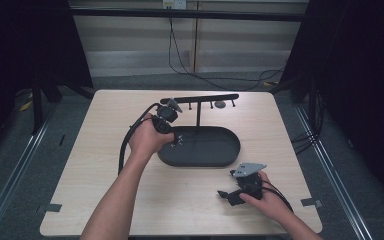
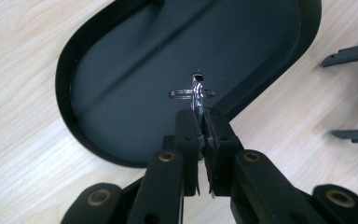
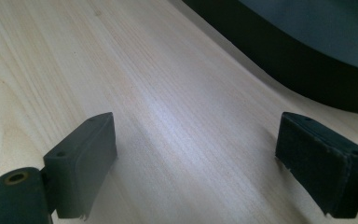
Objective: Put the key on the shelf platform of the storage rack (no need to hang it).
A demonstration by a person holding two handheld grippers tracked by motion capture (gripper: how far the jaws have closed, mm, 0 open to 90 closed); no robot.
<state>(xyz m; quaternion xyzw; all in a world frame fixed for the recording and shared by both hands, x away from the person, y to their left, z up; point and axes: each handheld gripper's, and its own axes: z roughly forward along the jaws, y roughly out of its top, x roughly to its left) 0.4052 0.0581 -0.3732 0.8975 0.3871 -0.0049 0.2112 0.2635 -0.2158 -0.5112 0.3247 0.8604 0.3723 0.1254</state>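
My left gripper [image 1: 176, 141] hovers over the left end of a black oval tray [image 1: 230, 156]. It is shut on a small shiny metal ring piece [image 2: 196, 91], which sticks up past the fingertips above the tray floor [image 2: 121, 84]. In the left gripper view the left gripper [image 2: 200, 114] has its jaws pressed together on the piece. My right gripper [image 1: 225, 190] rests low on the table near the front right, open, with nothing between its jaws. In its own view the right gripper [image 3: 196, 149] faces bare wood, with the tray wall [image 3: 279, 70] beyond it.
A thin black post [image 1: 198, 115] rises from the tray's back edge and carries a horizontal bar [image 1: 205, 98] with short pegs. The light wooden table [image 1: 105, 190] has open space at the left and front. Black cables [image 1: 180, 60] trail on the floor behind.
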